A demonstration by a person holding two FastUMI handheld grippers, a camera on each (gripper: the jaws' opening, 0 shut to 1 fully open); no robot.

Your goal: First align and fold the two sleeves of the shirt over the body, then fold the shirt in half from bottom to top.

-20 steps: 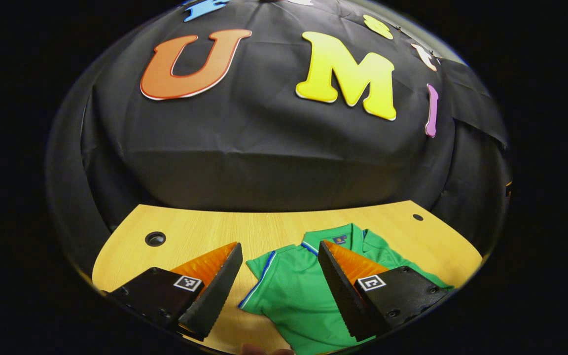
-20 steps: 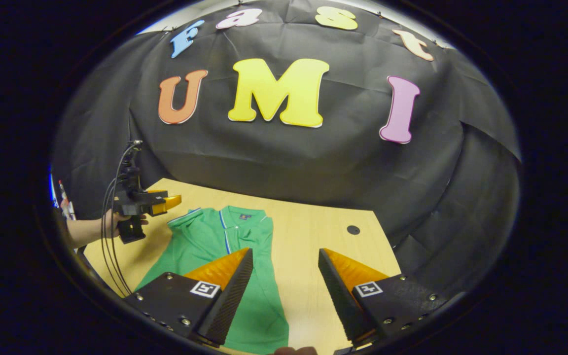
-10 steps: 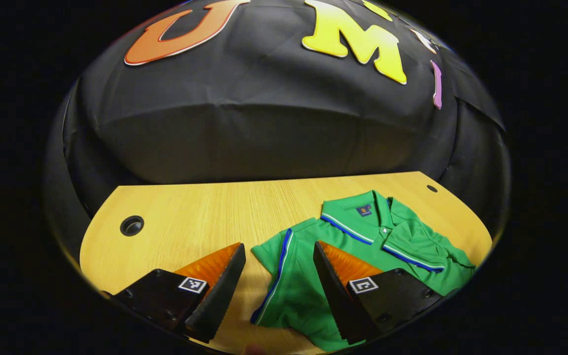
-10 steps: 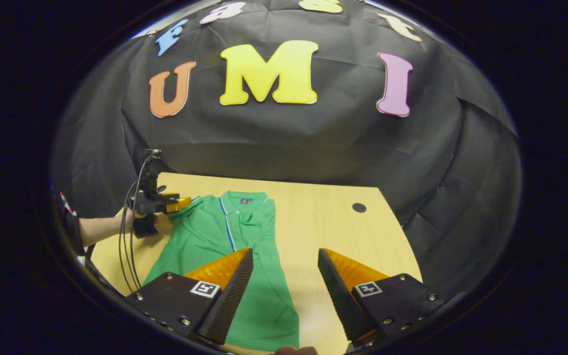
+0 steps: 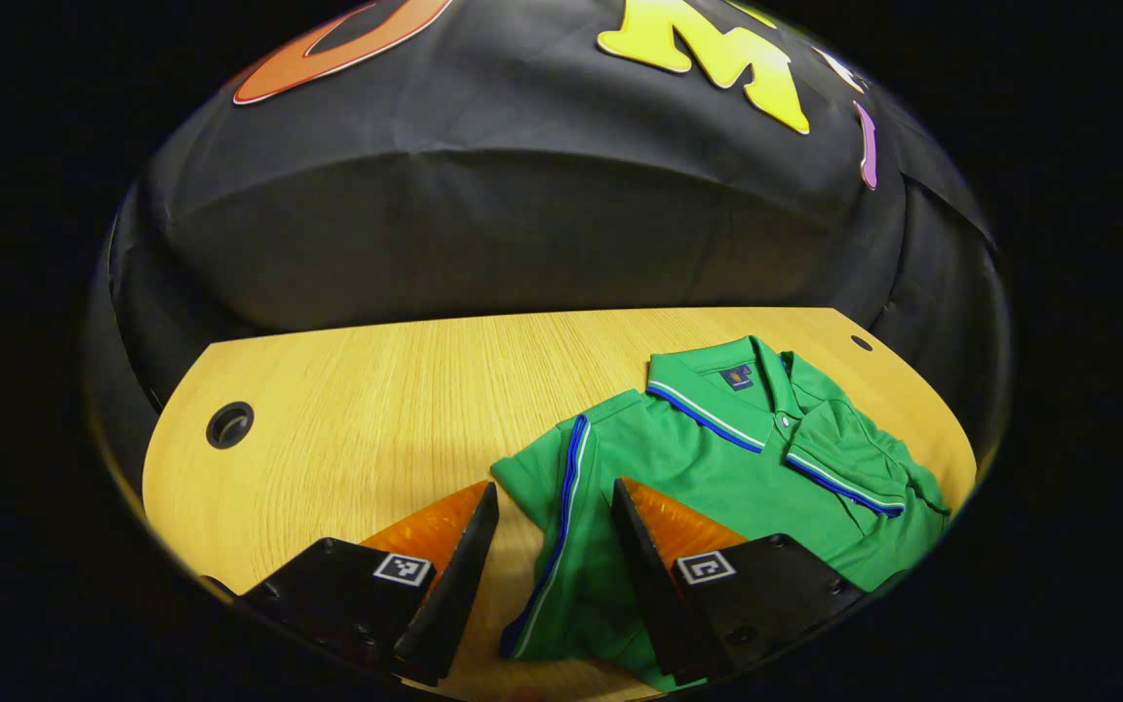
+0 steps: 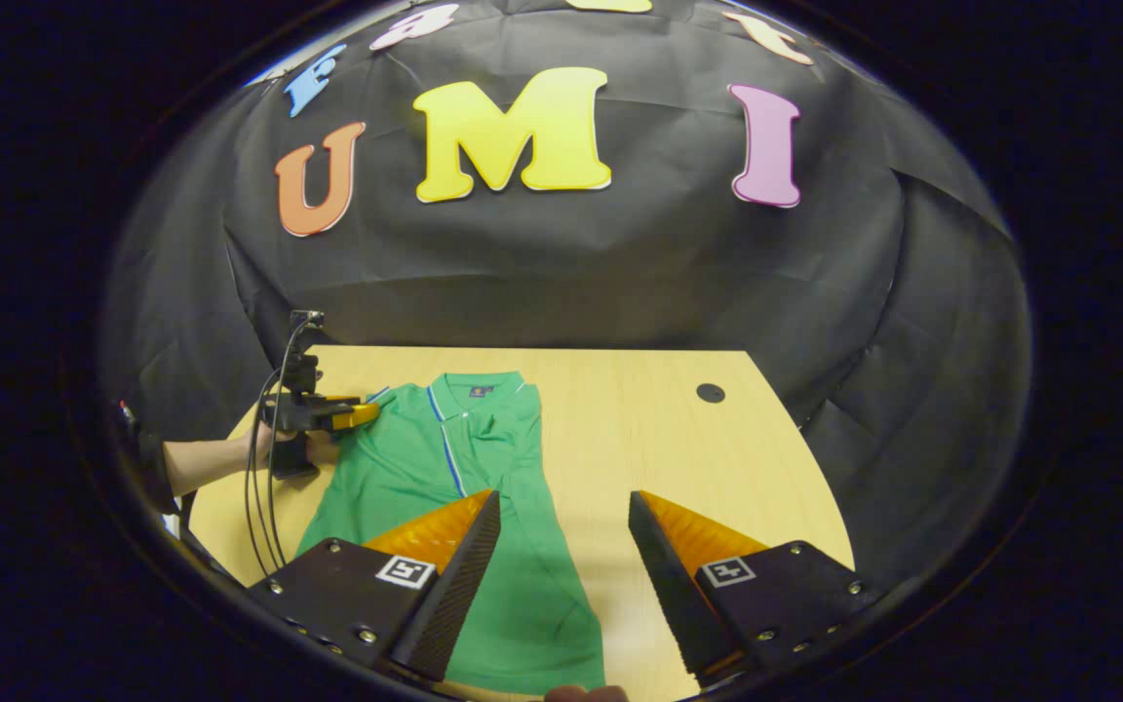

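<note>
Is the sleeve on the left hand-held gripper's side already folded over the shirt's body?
No: in the left gripper view that sleeve lies spread out on the table, between the open left hand-held gripper fingers.

The shirt (image 5: 717, 478) hem is cut off at both views' bottom edge.

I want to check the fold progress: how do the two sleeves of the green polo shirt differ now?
The left sleeve lies spread outward on the wooden table, between the open left gripper's fingers. The right sleeve is already folded over the body. Both have blue-and-white trim.
</note>
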